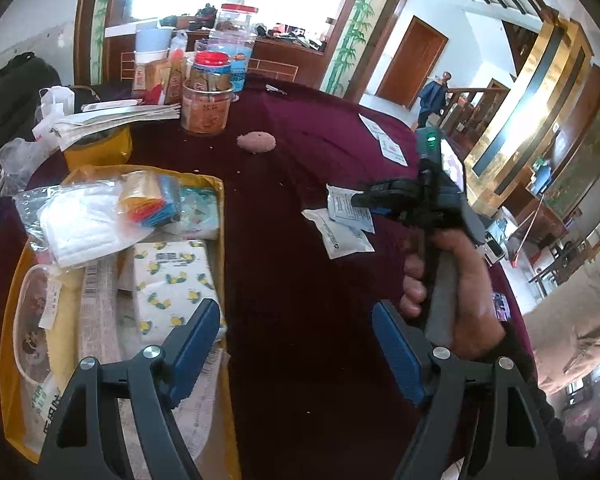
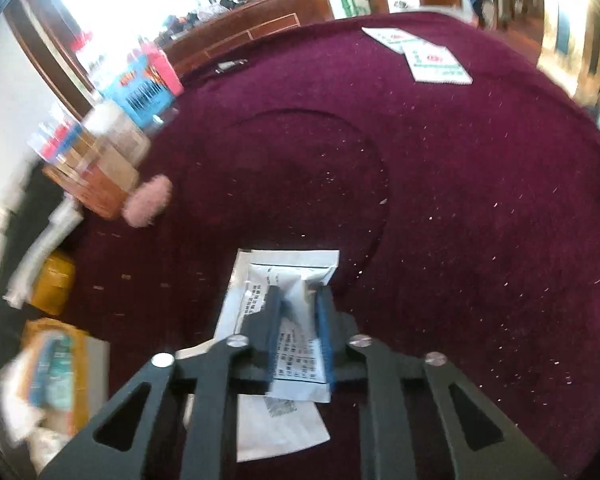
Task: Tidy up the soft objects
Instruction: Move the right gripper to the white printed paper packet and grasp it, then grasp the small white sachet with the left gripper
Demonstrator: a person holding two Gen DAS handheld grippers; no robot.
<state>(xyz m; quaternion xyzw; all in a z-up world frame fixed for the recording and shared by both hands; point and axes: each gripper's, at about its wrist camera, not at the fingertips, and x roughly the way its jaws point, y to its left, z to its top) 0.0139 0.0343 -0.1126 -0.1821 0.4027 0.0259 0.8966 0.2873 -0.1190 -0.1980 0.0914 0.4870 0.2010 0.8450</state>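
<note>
My right gripper (image 2: 298, 300) is shut on a white printed packet (image 2: 296, 328), with a second white packet (image 2: 276, 428) lying under it on the maroon tablecloth (image 2: 460, 200). The left wrist view shows the right gripper (image 1: 356, 200) over both packets (image 1: 340, 232). My left gripper (image 1: 296, 320) is open and empty above the cloth, beside a yellow box (image 1: 224, 240) that holds a lemon-print tissue pack (image 1: 172, 280), a bagged white cloth (image 1: 80, 224) and other soft packs. A pink fluffy puff (image 1: 257, 142) lies on the cloth; it also shows in the right wrist view (image 2: 148, 200).
Jars and food containers (image 1: 206, 96) stand at the back left, with papers (image 1: 116, 118) on a yellow tape roll (image 1: 100, 148). Two white leaflets (image 2: 420, 54) lie at the far right of the table. A plastic bag (image 1: 52, 104) sits at the left.
</note>
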